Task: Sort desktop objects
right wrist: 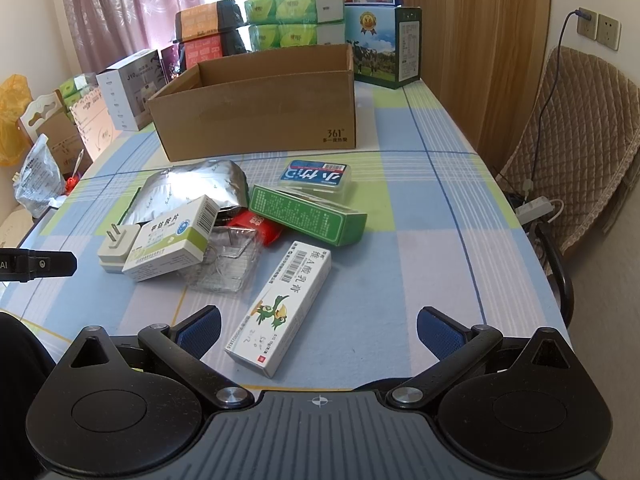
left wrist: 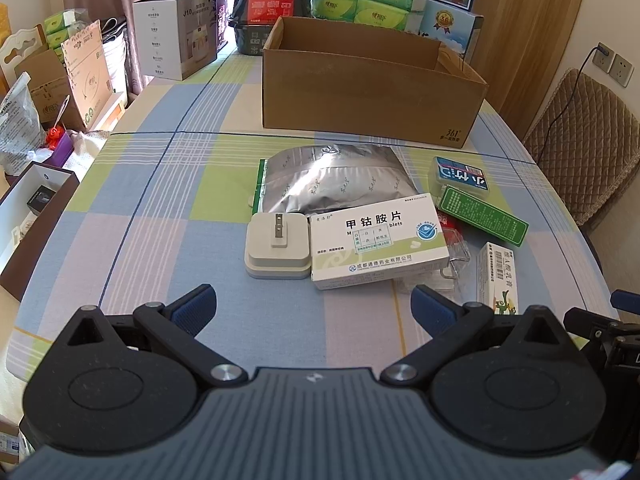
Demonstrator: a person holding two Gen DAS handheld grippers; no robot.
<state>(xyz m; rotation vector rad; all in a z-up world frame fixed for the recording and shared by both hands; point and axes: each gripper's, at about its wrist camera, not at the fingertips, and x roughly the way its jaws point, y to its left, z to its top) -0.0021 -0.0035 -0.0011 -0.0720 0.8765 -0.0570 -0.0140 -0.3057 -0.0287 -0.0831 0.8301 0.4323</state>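
Left gripper point(left wrist: 314, 308) wide open, empty, low over surface point(left wrist: 168, 240), aimed at tablet box point(left wrist: 378, 240). Right gripper point(right wrist: 318, 334) equally spread, empty; ointment box point(right wrist: 280, 308) lies between its fingers, near end. Both held level, pointing toward cardboard box point(right wrist: 256, 112).

Risk: tablet box leans on plug adapter point(left wrist: 278, 246), over clear plastic tray point(right wrist: 224, 264); careless grab could drag neighbours. Foil pouch point(left wrist: 332, 180) behind tablet box, slippery.

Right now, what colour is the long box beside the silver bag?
Green, with small pale print; the right wrist view shows it best.
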